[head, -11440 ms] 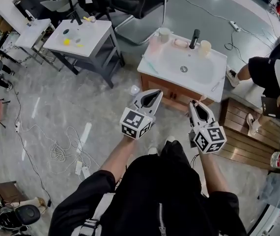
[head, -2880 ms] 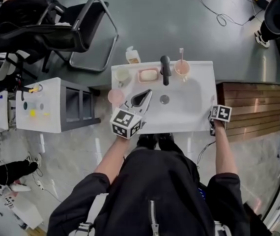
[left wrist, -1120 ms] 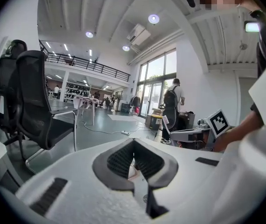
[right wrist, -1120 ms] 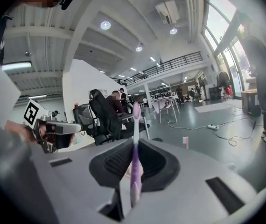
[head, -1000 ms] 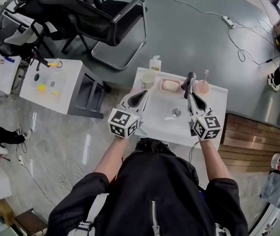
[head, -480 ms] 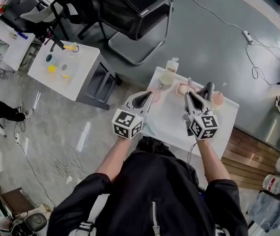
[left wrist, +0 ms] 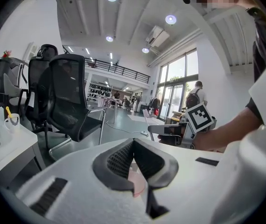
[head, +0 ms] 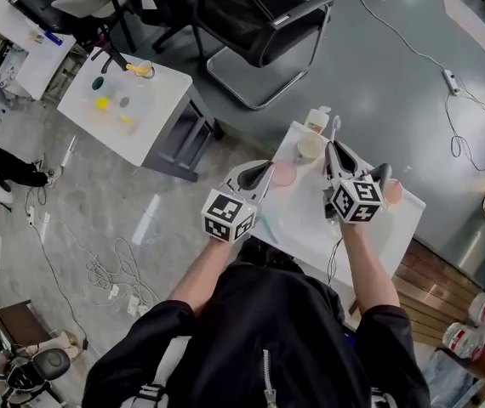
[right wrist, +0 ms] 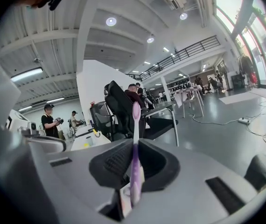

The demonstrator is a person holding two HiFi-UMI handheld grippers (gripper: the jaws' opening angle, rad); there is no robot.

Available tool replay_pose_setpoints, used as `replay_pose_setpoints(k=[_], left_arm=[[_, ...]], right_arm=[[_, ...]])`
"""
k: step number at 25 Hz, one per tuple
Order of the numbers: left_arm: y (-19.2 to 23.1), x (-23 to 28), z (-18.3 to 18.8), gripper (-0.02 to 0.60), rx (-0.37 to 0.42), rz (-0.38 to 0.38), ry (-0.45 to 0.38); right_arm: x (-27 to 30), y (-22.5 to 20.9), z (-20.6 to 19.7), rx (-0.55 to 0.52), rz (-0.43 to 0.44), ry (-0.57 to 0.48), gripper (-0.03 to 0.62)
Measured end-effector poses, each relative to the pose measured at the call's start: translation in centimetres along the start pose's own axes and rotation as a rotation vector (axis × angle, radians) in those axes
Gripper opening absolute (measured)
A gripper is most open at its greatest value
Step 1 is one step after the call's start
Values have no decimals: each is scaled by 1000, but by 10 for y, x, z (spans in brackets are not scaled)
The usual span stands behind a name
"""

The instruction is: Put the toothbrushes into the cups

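Note:
In the head view my right gripper (head: 334, 149) is over the white sink top (head: 310, 219), shut on a purple toothbrush (head: 336, 127) that stands up past its tips. In the right gripper view the toothbrush (right wrist: 135, 143) is pinched upright between the pads. A cream cup (head: 309, 147) stands just left of that gripper. A pink cup (head: 285, 174) is beside the tips of my left gripper (head: 267, 167), which is shut and empty. The same pink cup (left wrist: 136, 181) shows under the closed jaws in the left gripper view. A third peach cup (head: 393, 192) sits right of the faucet.
A soap bottle (head: 316, 119) stands at the sink's far corner and a dark faucet (head: 382, 174) is behind the right gripper's cube. A white side table (head: 123, 100) and a black office chair (head: 251, 15) stand to the left. Cables (head: 106, 270) lie on the floor.
My right gripper has carried the toothbrush leftwards across the sink, from the faucet to beside the cream cup. The left gripper has drifted a little towards the pink cup, still shut.

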State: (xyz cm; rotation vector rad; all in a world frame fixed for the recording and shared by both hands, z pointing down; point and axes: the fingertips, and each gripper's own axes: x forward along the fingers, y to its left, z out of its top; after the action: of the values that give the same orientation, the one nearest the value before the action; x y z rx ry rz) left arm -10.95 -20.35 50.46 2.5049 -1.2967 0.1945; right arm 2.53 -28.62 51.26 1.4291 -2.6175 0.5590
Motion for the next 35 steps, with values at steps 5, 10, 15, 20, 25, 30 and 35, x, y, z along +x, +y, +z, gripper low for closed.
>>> replay_pose_setpoints(k=[5,10,15,20,25,30,35], left_arm=[[21,-3,-9,2,-23,36,17],[40,-9,-16,2,-41,67,33],[57,-16,-24,2,-59,99,49],[65,-16,-30,2,-70,106,61],[63,-9,-33,2,-74,97,66],[60,-7,-33,2,-78,94,67],[64,-12,-34,2,-80,106,69]], right_arm=[[36,-6,-4,9,13,15,43],[67,-10,-11,1,21,35,43],[82,-15,-29,-35,17,71,43],[82,-23,-52,-33,-4,114,43],[81,-24,-69,-53,5,161,42],[78,-24,-90,-126,5,253,41],[77,-21,-102,-195,8,301,41]])
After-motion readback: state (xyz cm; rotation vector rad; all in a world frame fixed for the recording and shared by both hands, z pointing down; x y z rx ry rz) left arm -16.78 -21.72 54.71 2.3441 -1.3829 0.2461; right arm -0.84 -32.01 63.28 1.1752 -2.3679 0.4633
